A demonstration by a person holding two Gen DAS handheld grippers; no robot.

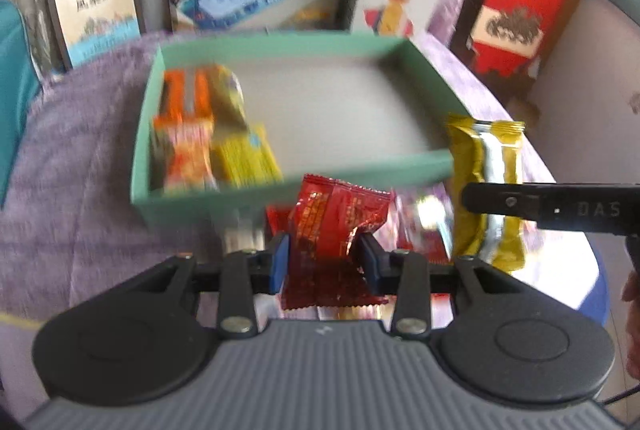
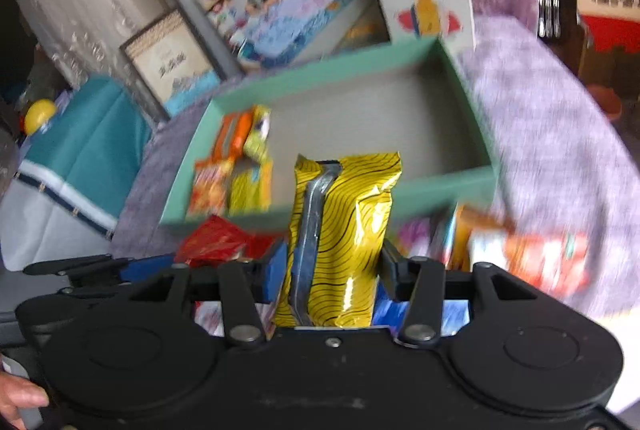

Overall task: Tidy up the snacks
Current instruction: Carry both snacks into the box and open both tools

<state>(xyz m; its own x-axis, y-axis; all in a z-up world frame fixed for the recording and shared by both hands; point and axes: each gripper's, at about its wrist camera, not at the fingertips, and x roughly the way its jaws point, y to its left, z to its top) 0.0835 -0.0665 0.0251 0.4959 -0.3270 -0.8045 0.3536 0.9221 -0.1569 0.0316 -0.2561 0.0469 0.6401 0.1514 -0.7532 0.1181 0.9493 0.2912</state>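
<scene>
My left gripper (image 1: 324, 262) is shut on a red snack packet (image 1: 336, 226) and holds it just in front of the green box's near wall (image 1: 224, 200). My right gripper (image 2: 332, 270) is shut on a yellow striped snack packet (image 2: 340, 226), also held before the green box (image 2: 440, 186). The yellow packet also shows in the left wrist view (image 1: 486, 190), with the right gripper's finger (image 1: 540, 204) across it. Orange and yellow snacks (image 1: 208, 134) lie at the box's left side. The red packet shows in the right wrist view (image 2: 212, 242).
The box sits on a purple cloth (image 1: 72, 158). More loose snacks (image 2: 532, 258) lie on the cloth at the right near the box. Picture boxes and a framed print (image 1: 94, 14) stand behind. A red carton (image 1: 516, 14) stands at the far right.
</scene>
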